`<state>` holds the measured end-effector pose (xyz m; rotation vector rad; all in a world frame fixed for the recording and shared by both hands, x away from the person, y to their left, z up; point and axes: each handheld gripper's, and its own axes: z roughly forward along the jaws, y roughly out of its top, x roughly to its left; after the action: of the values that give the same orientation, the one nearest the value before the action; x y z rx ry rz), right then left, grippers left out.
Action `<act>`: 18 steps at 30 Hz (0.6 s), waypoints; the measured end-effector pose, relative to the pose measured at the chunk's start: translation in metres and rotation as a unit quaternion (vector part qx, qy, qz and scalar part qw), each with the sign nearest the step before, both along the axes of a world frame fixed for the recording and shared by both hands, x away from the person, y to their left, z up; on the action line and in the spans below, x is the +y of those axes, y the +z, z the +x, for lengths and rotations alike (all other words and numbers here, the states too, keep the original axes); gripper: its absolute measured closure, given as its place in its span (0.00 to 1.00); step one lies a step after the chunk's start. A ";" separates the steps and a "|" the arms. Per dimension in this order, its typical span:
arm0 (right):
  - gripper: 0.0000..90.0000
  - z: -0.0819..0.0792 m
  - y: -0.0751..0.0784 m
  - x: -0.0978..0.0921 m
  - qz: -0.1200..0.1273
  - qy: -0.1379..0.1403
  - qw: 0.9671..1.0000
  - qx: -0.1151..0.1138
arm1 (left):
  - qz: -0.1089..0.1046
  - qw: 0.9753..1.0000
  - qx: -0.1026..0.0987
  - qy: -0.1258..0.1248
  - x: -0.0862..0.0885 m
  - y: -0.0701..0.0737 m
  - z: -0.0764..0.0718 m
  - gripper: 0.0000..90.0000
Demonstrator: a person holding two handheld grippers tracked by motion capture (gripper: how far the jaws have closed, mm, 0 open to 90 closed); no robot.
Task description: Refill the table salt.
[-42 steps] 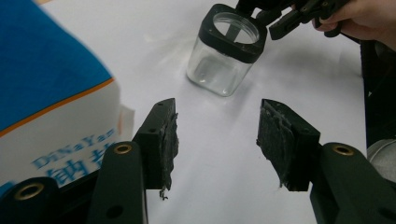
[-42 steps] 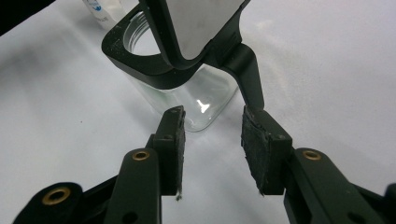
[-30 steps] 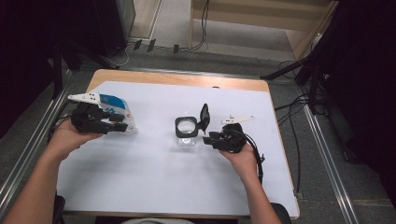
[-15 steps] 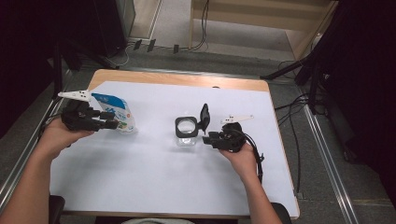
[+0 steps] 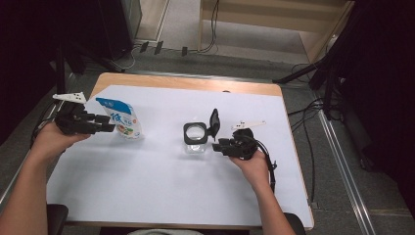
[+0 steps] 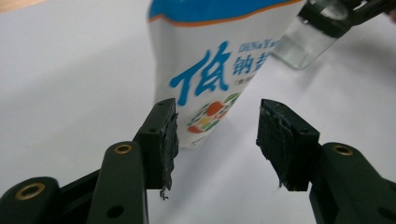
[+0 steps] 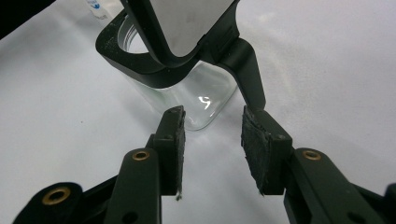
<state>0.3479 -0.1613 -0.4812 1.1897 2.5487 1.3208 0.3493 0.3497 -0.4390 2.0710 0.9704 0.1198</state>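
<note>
Standing upright near the table's (image 5: 161,205) left edge, the blue-and-white pouch (image 5: 122,117) lies just ahead of the left gripper (image 5: 108,123), whose jaws gape wide with nothing between them. The clear jar (image 5: 196,138), its black hinged lid (image 5: 214,120) raised, sits mid-table. The right gripper (image 5: 216,145), jaws narrowly parted and empty, rests just beside it. Bare white surface surrounds both.

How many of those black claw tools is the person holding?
2. The left gripper is at the table's left, jaws open just short of the pouch. The right gripper sits mid-table, jaws open beside the glass jar.
</note>
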 end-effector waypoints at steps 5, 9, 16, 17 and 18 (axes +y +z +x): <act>0.68 0.000 0.000 -0.001 -0.003 -0.003 1.000 0.004 | -0.010 1.000 -0.006 -0.001 0.008 0.001 0.007 0.54; 0.68 0.000 -0.001 -0.001 -0.005 -0.002 1.000 0.001 | -0.007 1.000 -0.012 -0.011 0.007 0.002 0.013 0.54; 0.68 -0.002 -0.001 -0.002 -0.005 -0.005 1.000 0.006 | -0.010 0.999 -0.021 -0.039 -0.007 -0.001 0.027 0.55; 0.68 -0.002 -0.001 -0.002 -0.004 -0.005 1.000 0.005 | -0.010 0.999 -0.022 -0.041 -0.008 -0.003 0.028 0.56; 0.68 -0.002 -0.001 -0.002 -0.004 -0.005 1.000 0.004 | -0.010 0.999 -0.025 -0.045 -0.008 -0.005 0.030 0.59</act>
<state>0.3460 -0.1633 -0.4822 1.2090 2.5470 1.3050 0.3791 0.3418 -0.4442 2.0803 0.8437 0.1153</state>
